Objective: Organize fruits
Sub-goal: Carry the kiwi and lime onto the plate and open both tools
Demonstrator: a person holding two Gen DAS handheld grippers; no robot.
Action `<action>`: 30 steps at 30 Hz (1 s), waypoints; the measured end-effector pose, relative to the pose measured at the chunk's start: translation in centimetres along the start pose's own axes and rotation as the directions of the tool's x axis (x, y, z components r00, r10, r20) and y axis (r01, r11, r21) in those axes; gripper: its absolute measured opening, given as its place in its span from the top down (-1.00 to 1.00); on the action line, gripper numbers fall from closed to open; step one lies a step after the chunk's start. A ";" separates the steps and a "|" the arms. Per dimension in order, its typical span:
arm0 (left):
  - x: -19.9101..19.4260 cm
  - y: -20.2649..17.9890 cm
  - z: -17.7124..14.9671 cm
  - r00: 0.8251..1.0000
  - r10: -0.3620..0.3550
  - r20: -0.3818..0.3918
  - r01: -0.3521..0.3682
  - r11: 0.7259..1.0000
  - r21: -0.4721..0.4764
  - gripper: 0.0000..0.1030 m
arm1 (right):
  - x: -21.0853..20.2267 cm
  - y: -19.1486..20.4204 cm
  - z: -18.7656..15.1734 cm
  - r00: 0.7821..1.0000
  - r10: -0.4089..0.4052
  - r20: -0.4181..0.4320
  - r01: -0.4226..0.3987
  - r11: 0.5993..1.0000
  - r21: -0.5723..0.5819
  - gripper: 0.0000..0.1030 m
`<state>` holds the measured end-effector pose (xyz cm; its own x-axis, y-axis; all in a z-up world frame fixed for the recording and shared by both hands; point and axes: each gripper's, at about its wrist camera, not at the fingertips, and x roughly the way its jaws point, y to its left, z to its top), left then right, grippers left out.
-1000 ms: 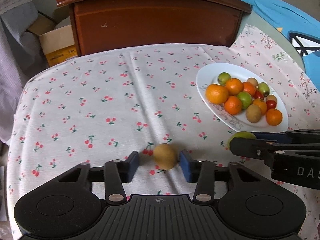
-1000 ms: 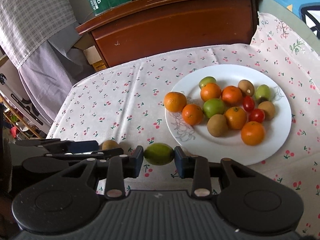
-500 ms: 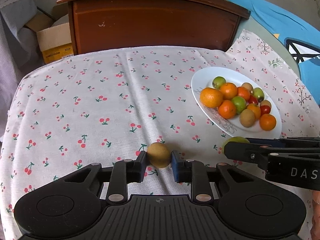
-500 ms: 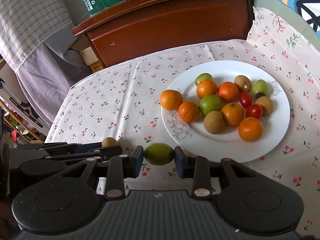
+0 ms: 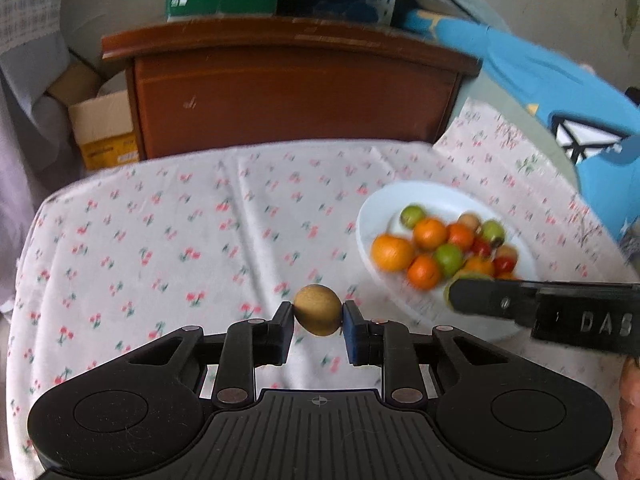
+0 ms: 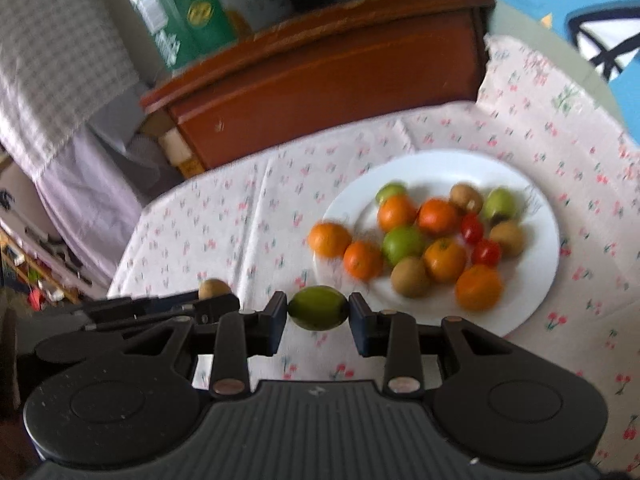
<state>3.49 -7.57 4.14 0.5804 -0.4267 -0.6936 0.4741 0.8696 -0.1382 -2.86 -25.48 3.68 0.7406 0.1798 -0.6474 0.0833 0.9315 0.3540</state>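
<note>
Left gripper squeezing small brown round kiwi; right gripper squeezing green oval lime, both above cherry-print cloth. Carrying step, likely. Next: bringing both over white round plate, finding free spots, opening gently.

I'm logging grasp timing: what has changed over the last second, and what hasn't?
The left gripper closed its fingers on the brown kiwi, which earlier lay between them untouched, and lifted it off the cloth. The right gripper kept its grip on the green fruit. The plate of fruit looks unchanged.
</note>
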 end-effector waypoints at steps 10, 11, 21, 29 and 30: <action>0.3 -2.5 3.3 0.994 -0.075 0.084 0.074 0.997 0.020 0.55 | -3.4 -3.8 4.3 0.985 -0.058 0.161 0.036 0.990 0.137 0.35; 0.6 -2.8 3.5 0.993 -0.082 0.083 0.081 0.996 0.024 0.55 | -3.6 -4.2 4.5 0.984 -0.067 0.168 0.041 0.987 0.153 0.35; 3.2 -5.3 4.6 0.989 -0.130 0.071 0.128 0.991 0.039 0.55 | -2.0 -6.8 4.6 0.984 -0.123 0.131 0.082 0.956 0.281 0.35; 4.9 -6.9 4.6 0.988 -0.146 0.046 0.143 0.988 0.065 0.54 | -0.6 -7.5 4.3 0.986 -0.137 0.095 0.099 0.938 0.331 0.31; 4.9 -6.9 4.5 0.990 -0.132 0.049 0.129 0.990 0.063 0.50 | -0.5 -7.7 4.2 0.986 -0.140 0.091 0.102 0.934 0.342 0.31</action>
<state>6.04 -16.78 4.92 0.5443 -0.5495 -0.6339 0.5856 0.7899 -0.1820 -1.01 -34.06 4.10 0.7791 0.0178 -0.6266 0.3808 0.7806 0.4956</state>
